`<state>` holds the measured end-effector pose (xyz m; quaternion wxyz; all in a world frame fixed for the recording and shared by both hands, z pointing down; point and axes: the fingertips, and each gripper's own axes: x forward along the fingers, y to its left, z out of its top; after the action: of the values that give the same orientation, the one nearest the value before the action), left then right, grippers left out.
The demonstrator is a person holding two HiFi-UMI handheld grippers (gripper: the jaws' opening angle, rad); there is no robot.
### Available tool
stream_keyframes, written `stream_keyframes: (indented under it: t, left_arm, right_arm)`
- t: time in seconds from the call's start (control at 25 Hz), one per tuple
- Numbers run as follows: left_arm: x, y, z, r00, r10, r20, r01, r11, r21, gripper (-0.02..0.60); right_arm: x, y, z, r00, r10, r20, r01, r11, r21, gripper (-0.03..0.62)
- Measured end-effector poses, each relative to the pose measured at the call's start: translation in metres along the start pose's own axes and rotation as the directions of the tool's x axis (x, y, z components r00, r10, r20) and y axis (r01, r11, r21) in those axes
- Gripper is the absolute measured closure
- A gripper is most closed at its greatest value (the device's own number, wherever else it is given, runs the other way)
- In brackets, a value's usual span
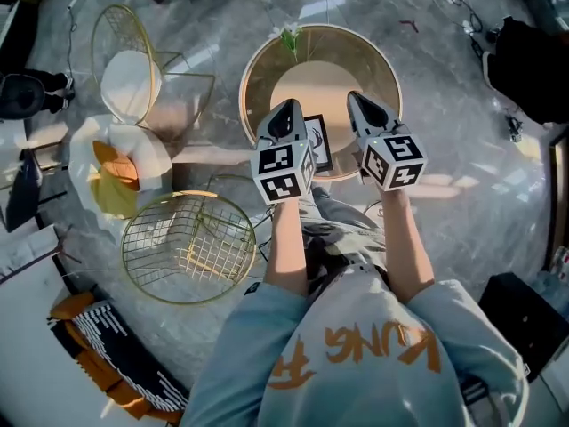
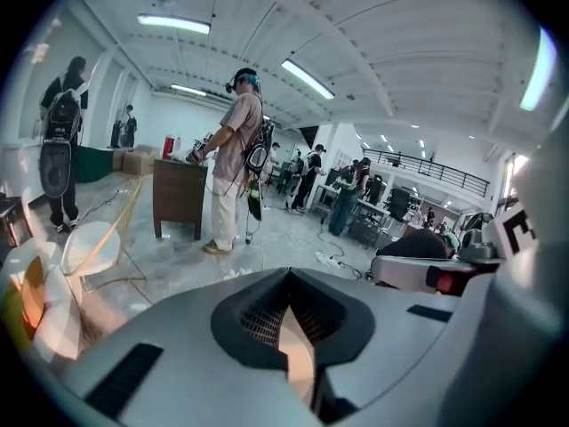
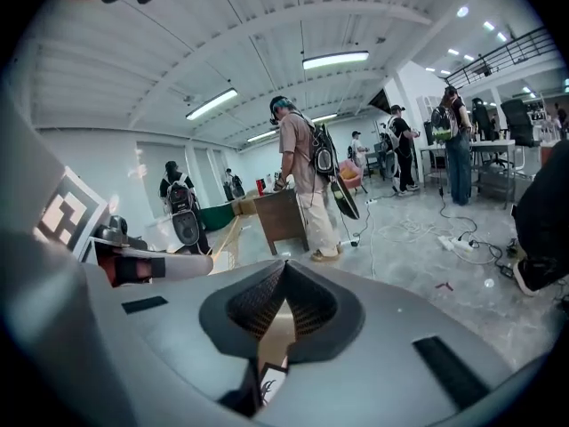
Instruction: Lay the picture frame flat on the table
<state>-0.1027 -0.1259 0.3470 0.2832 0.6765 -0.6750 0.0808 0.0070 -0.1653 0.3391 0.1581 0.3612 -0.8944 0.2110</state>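
A small round table (image 1: 258, 65) with a gold rim and a tan top stands in front of me. On it is the black-edged picture frame (image 1: 318, 140), mostly hidden between my two grippers; whether it stands or lies flat I cannot tell. My left gripper (image 1: 286, 107) hovers over the table's near left part, jaws shut and empty. My right gripper (image 1: 357, 99) is held beside it to the right, jaws also closed on nothing. In the right gripper view a corner of the frame (image 3: 269, 384) shows below the shut right gripper (image 3: 283, 265). The left gripper view shows the shut left gripper (image 2: 288, 272).
A gold wire basket (image 1: 188, 247) lies on the floor at my left, with a wire stand and white round seat (image 1: 132, 83) behind it. A small plant (image 1: 289, 36) sits at the table's far rim. A black bag (image 1: 533, 60) is at the right. A person (image 2: 233, 158) stands at a brown desk.
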Motion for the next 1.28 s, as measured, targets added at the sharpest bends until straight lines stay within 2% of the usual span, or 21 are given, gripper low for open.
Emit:
stream_keyframes:
  t: [0.16,0.36,0.44,0.64,0.76,0.92,1.28]
  left_arm:
    - [-0.013,-0.015,0.052,0.995,-0.013,0.1,0.006,0.998,0.065,0.561]
    - [-0.044,-0.037,0.102,0.977,-0.014,0.212,-0.016,0.991,0.136,0.561]
    - [-0.058,-0.044,0.123,0.964,-0.008,0.267,-0.036,0.986,0.16,0.561]
    - [-0.09,-0.048,0.17,0.915,0.016,0.404,-0.104,0.975,0.198,0.561]
    - [-0.107,-0.049,0.184,0.896,0.023,0.444,-0.13,0.968,0.213,0.561]
    - [-0.12,-0.042,0.195,0.883,0.041,0.468,-0.16,0.963,0.216,0.561]
    - [-0.136,-0.039,0.194,0.852,0.048,0.521,-0.185,0.959,0.213,0.561]
  right_arm:
    - [-0.013,0.007,0.053,0.995,0.005,0.105,0.001,0.999,-0.054,0.599]
    - [-0.043,0.023,0.105,0.976,0.021,0.218,0.011,0.99,-0.141,0.599]
    - [-0.054,0.026,0.126,0.965,0.025,0.262,0.019,0.986,-0.165,0.599]
    - [-0.072,0.04,0.171,0.931,0.054,0.362,0.021,0.979,-0.201,0.599]
    - [-0.08,0.056,0.186,0.915,0.083,0.394,0.011,0.973,-0.231,0.599]
    - [-0.081,0.071,0.198,0.905,0.104,0.413,0.009,0.965,-0.261,0.599]
    - [-0.091,0.081,0.195,0.894,0.103,0.436,0.029,0.958,-0.285,0.599]
